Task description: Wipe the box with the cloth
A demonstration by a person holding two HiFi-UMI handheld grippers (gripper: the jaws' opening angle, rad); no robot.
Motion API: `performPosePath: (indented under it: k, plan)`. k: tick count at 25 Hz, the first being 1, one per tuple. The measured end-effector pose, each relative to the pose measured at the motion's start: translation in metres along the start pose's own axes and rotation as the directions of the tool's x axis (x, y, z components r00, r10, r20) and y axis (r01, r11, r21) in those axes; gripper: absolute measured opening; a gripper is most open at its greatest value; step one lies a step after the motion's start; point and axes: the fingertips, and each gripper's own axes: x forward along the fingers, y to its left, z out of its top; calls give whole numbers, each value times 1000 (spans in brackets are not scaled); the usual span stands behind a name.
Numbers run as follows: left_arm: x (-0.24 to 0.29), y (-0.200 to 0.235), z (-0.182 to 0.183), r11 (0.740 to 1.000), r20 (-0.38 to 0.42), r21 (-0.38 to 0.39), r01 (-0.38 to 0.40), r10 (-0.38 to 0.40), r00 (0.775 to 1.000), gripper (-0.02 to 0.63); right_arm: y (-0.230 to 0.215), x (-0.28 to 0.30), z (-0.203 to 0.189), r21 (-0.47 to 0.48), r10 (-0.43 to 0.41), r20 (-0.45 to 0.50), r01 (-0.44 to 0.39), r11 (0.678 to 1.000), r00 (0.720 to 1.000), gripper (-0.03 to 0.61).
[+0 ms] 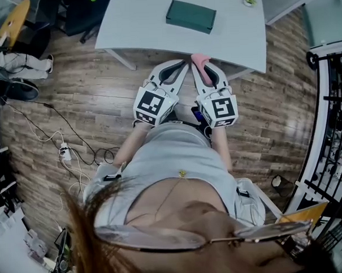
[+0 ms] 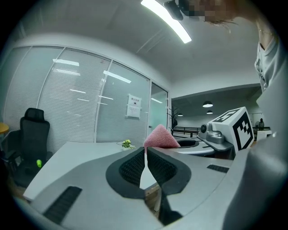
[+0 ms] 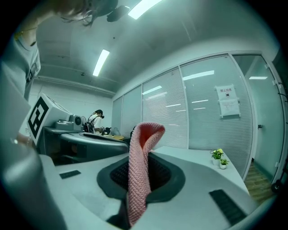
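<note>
Both fingertips of the right gripper are hidden under the pink cloth they pinch. The left gripper, fingers closed on nothing, is just beside it, both almost level at the near edge of the desk. The box lies farther on the desk.

Right gripper clamped on pink cloth, which rises from six o'clock and folds over at centre; plant at four o'clock; notice at three.
</note>
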Motion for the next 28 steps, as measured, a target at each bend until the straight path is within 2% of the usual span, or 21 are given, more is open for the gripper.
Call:
performPosePath:
  k: [7,15,28]
  plan:
    - [3,35,-6,1000,-1,-5,16,-16,1000,40,2,33,-6,18,-27,-11,27,999,1000,49]
    - [7,44,-6,1000,-10,-8,18,-18,1000,40,-1,41,-9,31,-45,-40,47,998,998,49]
    - [41,86,4,999,1,-8,-32,32,999,40,-30,92,3,43,6,-15,-5,999,1000,49]
